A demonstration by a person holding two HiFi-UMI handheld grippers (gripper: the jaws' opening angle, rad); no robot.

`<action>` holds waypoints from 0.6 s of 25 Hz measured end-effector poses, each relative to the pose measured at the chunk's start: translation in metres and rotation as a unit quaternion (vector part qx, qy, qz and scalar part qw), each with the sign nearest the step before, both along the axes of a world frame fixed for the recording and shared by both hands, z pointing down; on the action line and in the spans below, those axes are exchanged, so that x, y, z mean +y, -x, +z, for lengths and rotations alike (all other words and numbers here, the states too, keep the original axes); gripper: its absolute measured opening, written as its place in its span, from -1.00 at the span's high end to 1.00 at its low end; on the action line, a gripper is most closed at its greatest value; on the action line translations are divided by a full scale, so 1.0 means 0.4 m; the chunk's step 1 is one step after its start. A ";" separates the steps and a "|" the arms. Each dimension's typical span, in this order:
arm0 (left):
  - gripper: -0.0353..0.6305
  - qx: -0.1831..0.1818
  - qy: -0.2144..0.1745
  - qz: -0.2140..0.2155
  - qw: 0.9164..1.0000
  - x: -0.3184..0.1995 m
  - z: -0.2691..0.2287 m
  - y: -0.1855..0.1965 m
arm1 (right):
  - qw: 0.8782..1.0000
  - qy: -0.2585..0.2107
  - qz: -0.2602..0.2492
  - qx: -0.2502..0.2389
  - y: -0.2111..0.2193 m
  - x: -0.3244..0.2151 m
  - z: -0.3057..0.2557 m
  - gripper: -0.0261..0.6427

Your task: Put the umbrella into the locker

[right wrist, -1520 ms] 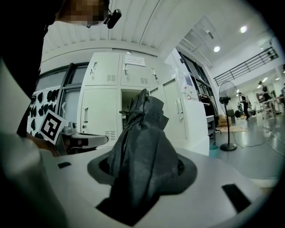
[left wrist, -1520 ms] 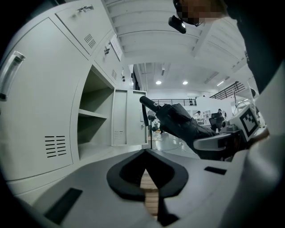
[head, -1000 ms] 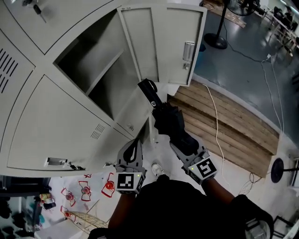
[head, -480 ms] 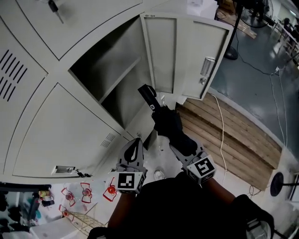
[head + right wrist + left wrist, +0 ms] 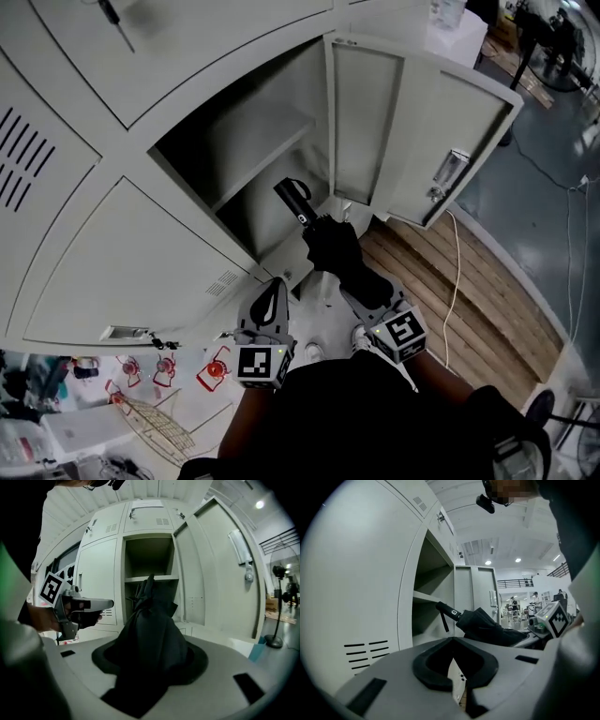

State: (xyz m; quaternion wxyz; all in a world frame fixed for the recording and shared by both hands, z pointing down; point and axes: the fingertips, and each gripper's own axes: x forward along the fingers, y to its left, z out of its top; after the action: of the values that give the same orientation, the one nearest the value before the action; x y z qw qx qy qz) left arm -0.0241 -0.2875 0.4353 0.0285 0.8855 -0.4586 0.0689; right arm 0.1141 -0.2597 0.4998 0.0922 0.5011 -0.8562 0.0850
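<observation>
Item 1. Left gripper, lower centre of the head view: jaws pressed together, nothing between them, wrist cut off by the person's dark sleeve.

Item 2. Right gripper, just right of it: jaws pinching the folded black umbrella, pads buried under the fabric in the right gripper view.

Item 3. Umbrella handle, centre frame: at the mouth of the open locker compartment, below the shelf. Whether it has crossed the threshold cannot be told.

Item 4. Door, upper right: swung open.
</observation>
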 end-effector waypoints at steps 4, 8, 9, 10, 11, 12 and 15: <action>0.90 0.008 0.006 -0.028 1.000 -0.009 0.012 0.015 | 1.000 0.011 -0.015 0.001 0.009 -0.051 0.010 0.26; 0.90 0.011 0.009 -0.050 0.999 -0.015 0.022 0.041 | 0.999 0.025 -0.032 0.009 0.028 -0.097 0.020 0.26; 0.90 0.011 0.010 -0.056 0.998 -0.015 0.024 0.048 | 0.999 0.029 -0.036 0.009 0.034 -0.106 0.021 0.26; 0.90 0.009 0.011 -0.061 0.998 -0.013 0.027 0.052 | 0.999 0.032 -0.040 0.011 0.040 -0.115 0.021 0.26; 0.90 0.007 0.012 -0.063 0.998 -0.011 0.032 0.056 | 0.998 0.035 -0.045 0.015 0.046 -0.125 0.022 0.26; 0.90 0.008 0.011 -0.066 0.998 -0.010 0.035 0.059 | 0.998 0.036 -0.050 0.021 0.052 -0.136 0.023 0.26; 0.90 0.015 0.009 -0.074 0.997 -0.012 0.034 0.067 | 0.997 0.029 -0.059 0.035 0.069 -0.182 0.026 0.26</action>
State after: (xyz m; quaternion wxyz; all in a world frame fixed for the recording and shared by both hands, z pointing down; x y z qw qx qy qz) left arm -0.0511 -0.2922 0.4489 0.0484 0.8499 -0.5215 0.0576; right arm 0.0864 -0.3323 0.5101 0.1416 0.4495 -0.8777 0.0871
